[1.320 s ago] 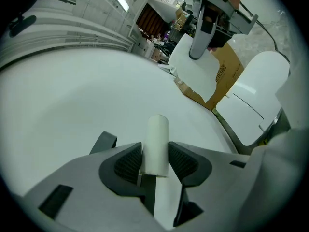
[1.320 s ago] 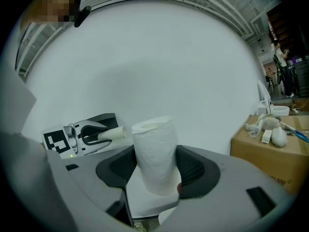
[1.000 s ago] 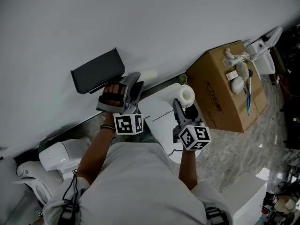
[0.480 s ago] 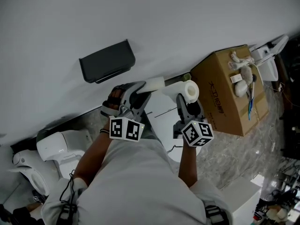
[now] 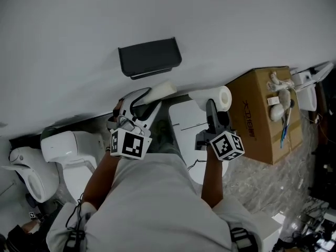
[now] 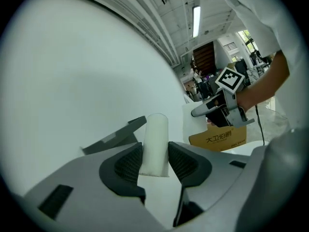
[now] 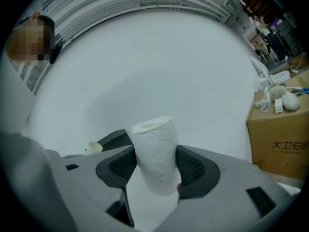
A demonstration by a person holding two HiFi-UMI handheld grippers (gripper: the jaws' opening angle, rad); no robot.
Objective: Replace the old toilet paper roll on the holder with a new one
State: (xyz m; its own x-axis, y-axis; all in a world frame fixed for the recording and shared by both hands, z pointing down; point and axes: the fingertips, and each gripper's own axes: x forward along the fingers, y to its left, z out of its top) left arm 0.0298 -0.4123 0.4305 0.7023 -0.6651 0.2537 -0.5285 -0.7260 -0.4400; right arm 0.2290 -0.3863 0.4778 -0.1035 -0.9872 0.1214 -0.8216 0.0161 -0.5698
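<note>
The holder (image 5: 149,56) on the wall looks bare. At its six o'clock the left gripper (image 6: 154,159) is clamped on the spent old roll (image 6: 155,139). At four o'clock the right gripper (image 7: 155,172) squeezes the full new roll (image 7: 155,149). Removal seems done; mounting is left.

A big white wall (image 5: 79,25) fills the back. A brown box (image 5: 262,130) sits on the grey stone floor (image 5: 294,182).

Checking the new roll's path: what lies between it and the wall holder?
Only bare wall, per the head view; the slim tube in the left gripper sits below the holder.
</note>
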